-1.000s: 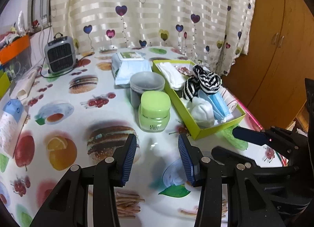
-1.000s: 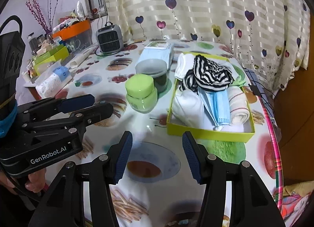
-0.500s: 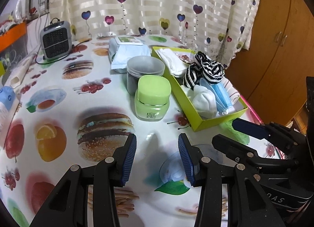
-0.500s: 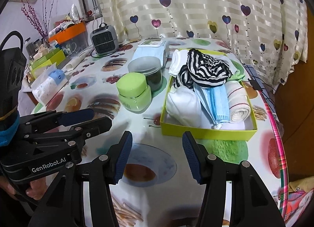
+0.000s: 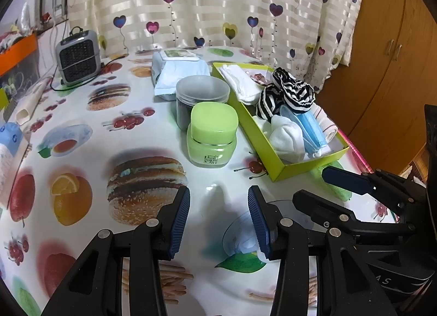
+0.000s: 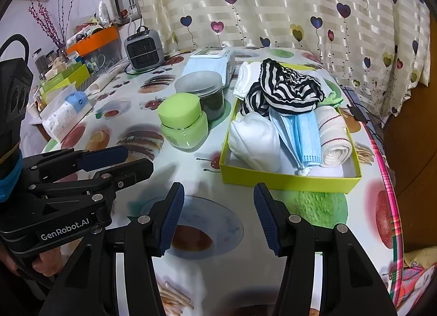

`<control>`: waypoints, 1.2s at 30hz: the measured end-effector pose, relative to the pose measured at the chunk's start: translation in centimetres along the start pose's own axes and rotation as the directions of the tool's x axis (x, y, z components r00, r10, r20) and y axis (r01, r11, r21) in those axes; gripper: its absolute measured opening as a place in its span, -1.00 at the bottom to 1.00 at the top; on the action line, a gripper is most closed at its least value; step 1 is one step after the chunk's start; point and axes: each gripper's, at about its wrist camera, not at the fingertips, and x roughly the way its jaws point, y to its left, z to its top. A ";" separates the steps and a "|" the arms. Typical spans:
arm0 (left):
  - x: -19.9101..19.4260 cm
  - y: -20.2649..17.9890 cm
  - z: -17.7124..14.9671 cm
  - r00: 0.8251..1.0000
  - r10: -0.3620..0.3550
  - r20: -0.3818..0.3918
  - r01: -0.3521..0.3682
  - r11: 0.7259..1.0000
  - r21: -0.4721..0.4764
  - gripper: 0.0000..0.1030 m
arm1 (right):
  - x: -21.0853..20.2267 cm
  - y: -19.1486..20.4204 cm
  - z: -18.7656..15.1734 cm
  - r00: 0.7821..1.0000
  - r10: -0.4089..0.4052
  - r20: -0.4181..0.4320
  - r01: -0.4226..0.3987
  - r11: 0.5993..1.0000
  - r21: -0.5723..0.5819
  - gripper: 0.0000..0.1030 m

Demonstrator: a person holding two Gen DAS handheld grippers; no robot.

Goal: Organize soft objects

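1. Right wrist view showed the yellow-green box (image 6: pixel 289 181) just ahead of the right gripper (image 6: pixel 218 213) and a little to its right, with the soft things packed inside: a black-and-white striped cloth (image 6: pixel 289 89) heaped on top at the far end, a white bundled cloth (image 6: pixel 255 138) at the near left, a blue face mask (image 6: pixel 303 136) in the middle, and a rolled cream towel (image 6: pixel 334 136) at the right.
2. A folded white cloth (image 6: pixel 244 78) lay at the box's far left corner, partly draped over its rim.
3. Both tongs were empty. The right gripper's jaws stood well apart above the printed tablecloth (image 6: pixel 196 176), holding nothing; the left gripper (image 5: pixel 218 216) was likewise spread wide over bare cloth, short of the box and left of it.
4. Between the left gripper and the box stood a green lidded jar (image 5: pixel 211 138), with a dark jar with a grey lid (image 5: pixel 202 95) just behind it and a pack of wipes (image 5: pixel 177 70) farther off.
5. As a judgement, the sorting looked nearly or fully done: no loose soft item was visible on the table near either gripper, and only tidying the draped cloth might have remained.
6. A small heater (image 5: pixel 77 56) sat far ahead-left, well apart.
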 end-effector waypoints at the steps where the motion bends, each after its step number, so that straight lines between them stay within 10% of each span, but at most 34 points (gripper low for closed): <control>1: 0.0 0.0 0.0 1.000 0.000 0.000 0.000 1.000 0.000 -0.17 | 0.0 0.0 0.0 1.000 -0.001 0.000 0.001 1.000 0.000 0.05; 36: -0.1 -0.3 -0.1 1.000 -0.003 -0.002 0.003 1.000 0.004 -0.17 | 0.0 -0.2 0.0 1.000 -0.007 -0.003 0.007 1.000 0.001 0.05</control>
